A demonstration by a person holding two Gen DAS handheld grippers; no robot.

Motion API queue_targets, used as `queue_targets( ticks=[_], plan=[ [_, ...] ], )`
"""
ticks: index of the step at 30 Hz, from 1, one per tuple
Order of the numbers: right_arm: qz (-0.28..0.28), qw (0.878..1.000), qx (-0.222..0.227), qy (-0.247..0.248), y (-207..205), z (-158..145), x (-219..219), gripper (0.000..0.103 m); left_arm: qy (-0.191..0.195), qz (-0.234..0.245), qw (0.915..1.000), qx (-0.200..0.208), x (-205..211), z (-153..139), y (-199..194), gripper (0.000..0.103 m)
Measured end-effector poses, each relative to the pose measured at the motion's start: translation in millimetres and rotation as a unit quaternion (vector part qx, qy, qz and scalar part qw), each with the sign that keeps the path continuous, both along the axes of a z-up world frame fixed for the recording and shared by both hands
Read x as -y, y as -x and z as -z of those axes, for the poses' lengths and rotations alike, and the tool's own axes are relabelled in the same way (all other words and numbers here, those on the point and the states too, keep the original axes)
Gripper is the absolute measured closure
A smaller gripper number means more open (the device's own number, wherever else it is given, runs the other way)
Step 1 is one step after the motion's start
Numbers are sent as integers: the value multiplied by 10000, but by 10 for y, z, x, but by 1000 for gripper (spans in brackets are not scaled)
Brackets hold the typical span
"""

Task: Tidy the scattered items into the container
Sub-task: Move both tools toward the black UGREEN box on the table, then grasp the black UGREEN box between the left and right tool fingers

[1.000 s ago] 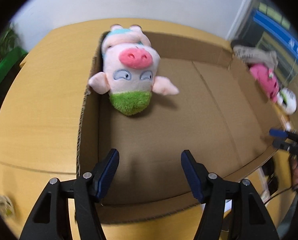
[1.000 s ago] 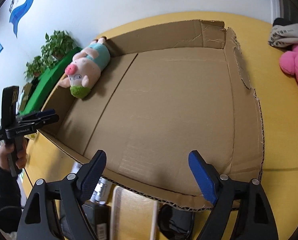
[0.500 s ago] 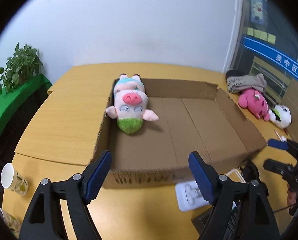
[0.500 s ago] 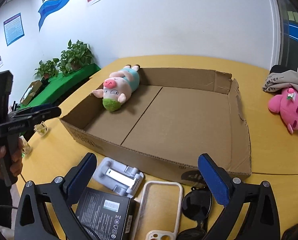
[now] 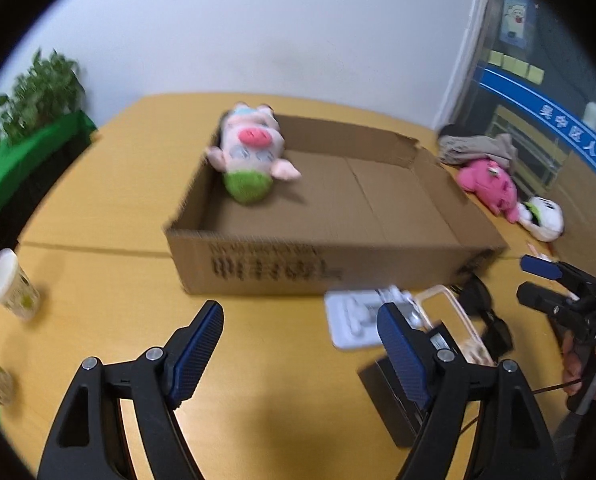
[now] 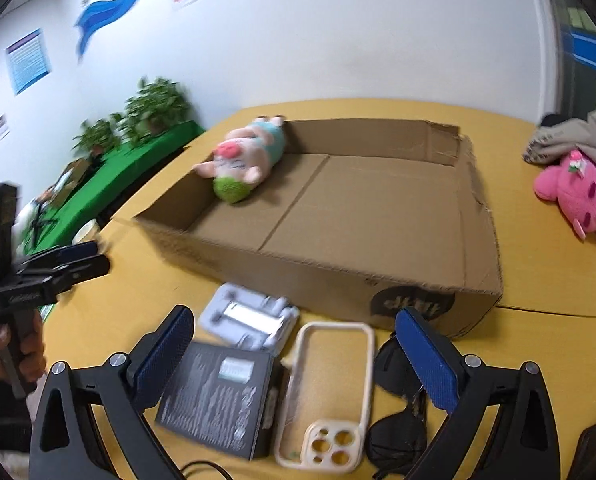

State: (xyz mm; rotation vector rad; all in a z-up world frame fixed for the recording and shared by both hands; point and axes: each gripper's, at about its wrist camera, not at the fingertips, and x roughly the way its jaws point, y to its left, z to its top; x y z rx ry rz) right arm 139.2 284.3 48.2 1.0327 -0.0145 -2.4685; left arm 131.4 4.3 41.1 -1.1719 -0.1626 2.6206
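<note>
A shallow cardboard box (image 5: 378, 268) (image 6: 338, 276) lies on the yellow table, with a pig plush (image 5: 250, 156) (image 6: 244, 164) in its far left corner. In front of it lie a white stand (image 6: 250, 318) (image 5: 358, 316), a black box (image 6: 218, 392), a clear phone case (image 6: 330, 388) and black sunglasses (image 6: 398, 408). My left gripper (image 5: 300, 344) is open and empty above the bare table before the box. My right gripper (image 6: 298, 352) is open and empty above the phone case.
A pink plush (image 6: 578, 196) (image 5: 490, 184), a white plush (image 5: 542, 216) and a folded cloth (image 6: 570, 136) lie right of the box. A paper cup (image 5: 10, 284) stands at the left. Plants (image 6: 146, 108) stand on a green surface beyond the table.
Both grippers have pulled back out of the box toward the near table edge. The small items in front of the box have come into view. The pig plush stays in the box.
</note>
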Motion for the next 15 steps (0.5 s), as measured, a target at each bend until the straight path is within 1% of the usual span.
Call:
queue_targets(
  ticks=[2,4,6,9,13,15],
  plan=[
    [-257,9996,55,-78,-166,71,45,1,-170,204,9995,188,-29,113,-40,24],
    [-590,9979,200,-170,-333,200,127,1,-374,458,9972,456,-87,251,-58,24],
    [-894,9952,336,-214,-502,326,200,1,-579,727,9932,699,-156,367,-69,24],
    [-1321,9893,587,-184,-748,523,319,1,-922,1140,9844,972,-270,521,-83,24],
    [-1426,9877,609,-226,-890,709,509,1,-1253,1467,9731,1261,-469,692,6,24],
    [-1276,9900,497,-346,-879,762,587,1,-1307,1504,9709,1331,-540,750,94,24]
  ],
)
